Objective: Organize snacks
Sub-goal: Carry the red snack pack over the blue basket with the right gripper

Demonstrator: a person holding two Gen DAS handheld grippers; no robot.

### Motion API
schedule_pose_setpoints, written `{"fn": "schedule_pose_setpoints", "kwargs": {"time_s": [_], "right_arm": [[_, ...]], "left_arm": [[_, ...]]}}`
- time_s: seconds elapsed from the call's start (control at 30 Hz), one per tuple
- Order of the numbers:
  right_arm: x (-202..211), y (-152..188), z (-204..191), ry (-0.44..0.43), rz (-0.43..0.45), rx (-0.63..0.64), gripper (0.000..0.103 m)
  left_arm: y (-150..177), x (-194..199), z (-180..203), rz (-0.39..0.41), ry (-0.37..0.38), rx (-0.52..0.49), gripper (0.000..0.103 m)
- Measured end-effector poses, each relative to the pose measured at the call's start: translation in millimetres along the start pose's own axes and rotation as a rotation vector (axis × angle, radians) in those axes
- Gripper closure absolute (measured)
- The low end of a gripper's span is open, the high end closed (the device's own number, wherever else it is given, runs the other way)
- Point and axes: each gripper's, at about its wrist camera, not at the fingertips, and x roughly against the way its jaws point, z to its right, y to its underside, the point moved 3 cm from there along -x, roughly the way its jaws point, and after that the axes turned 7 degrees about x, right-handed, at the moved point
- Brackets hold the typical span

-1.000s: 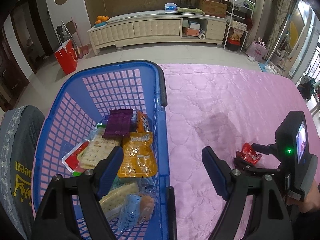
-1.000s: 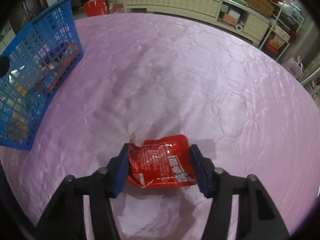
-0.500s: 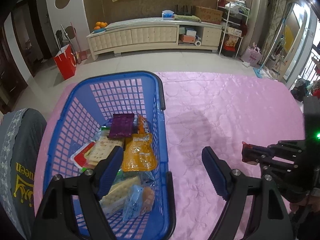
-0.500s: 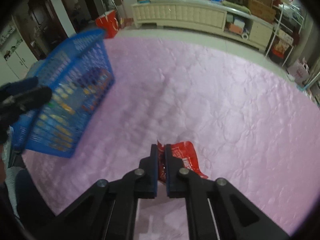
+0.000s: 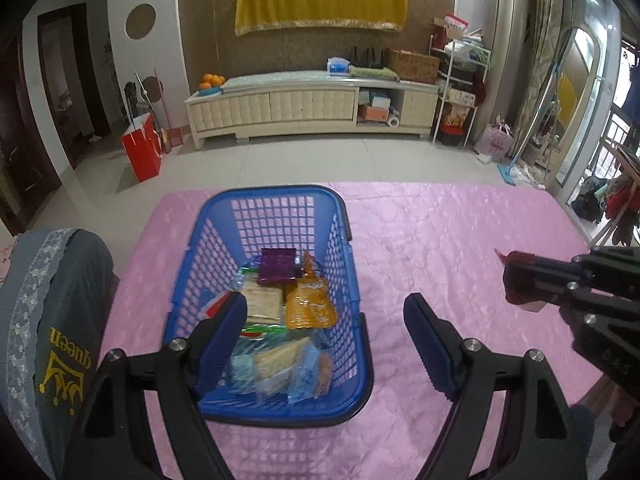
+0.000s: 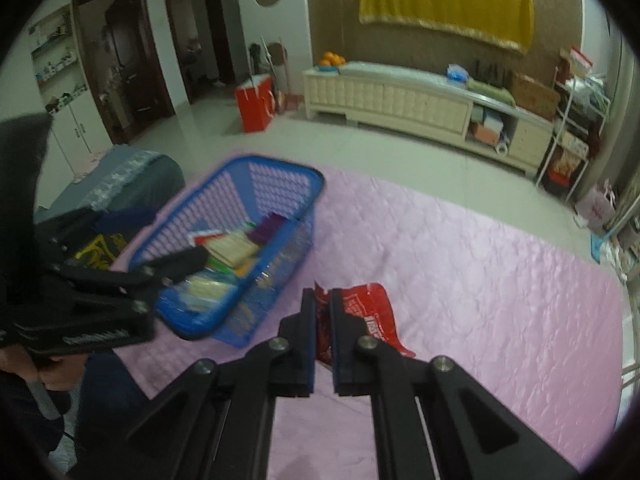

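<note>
Blue basket (image 5: 352, 304) at left, already stocked. Left tool (image 5: 324, 332) hovers wide and empty above it. Right tool (image 6: 322, 320) pinches red snack packet (image 6: 372, 312) over pink quilt (image 6: 480, 280). Carry clear over the rim, then release low.

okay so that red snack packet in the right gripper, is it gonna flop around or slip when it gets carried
Probably floppy: the red packet hangs crumpled beside the shut right gripper. Likely light, since it is thin. It is pinched at one edge, so its glossy film might slip.
</note>
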Motion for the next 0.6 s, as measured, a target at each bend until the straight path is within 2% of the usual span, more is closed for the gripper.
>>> {"fn": "schedule_pose_setpoints", "kwargs": {"time_s": [0.27,0.6], "right_arm": [[9.8,-22.1,-41.4,-0.043,0.048,0.043,0.094],[-19.1,-37.2,-90.3,-0.095,0.036,0.1,0.094]], "left_arm": [[3.6,38.7,-34.0,0.055,-0.017,0.007,0.024],[12.2,51.6,-95.2,0.07,-0.067,0.058,0.024]]}}
